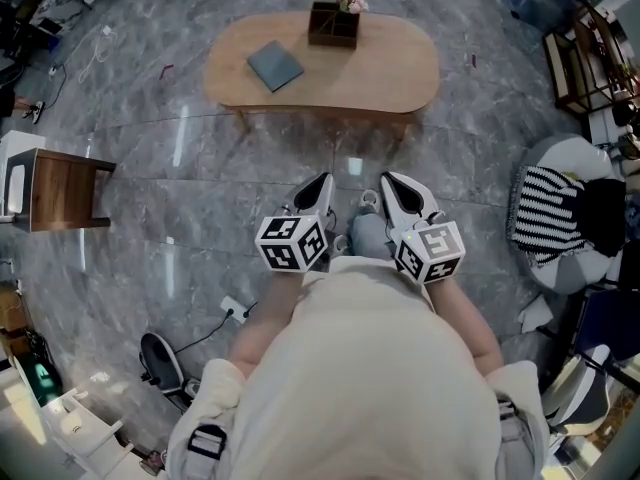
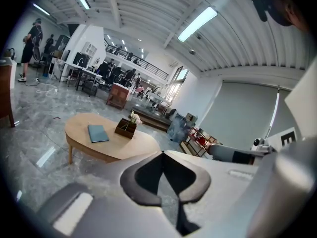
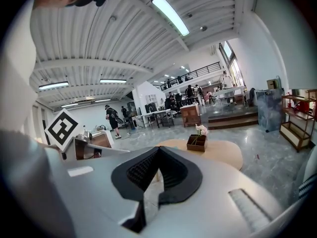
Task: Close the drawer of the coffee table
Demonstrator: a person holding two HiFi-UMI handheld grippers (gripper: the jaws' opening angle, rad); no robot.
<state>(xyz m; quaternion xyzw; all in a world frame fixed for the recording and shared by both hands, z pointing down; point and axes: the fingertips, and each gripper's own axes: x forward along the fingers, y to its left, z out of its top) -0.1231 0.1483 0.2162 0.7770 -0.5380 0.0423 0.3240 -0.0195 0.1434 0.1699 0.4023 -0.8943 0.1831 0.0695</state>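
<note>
The oval wooden coffee table stands on the grey marble floor ahead of me, a good step away. A blue-grey book and a dark box with pink flowers rest on it. I cannot make out a drawer in its front edge from here. My left gripper and right gripper are held side by side in front of my body, both shut and empty, pointing toward the table. The left gripper view shows the table past the shut left gripper. In the right gripper view, the table sits beyond the shut right gripper.
A wooden side stand is at the left. A chair with a striped cushion and a metal rack are at the right. A power strip with its cable lies on the floor near my feet. People stand far off.
</note>
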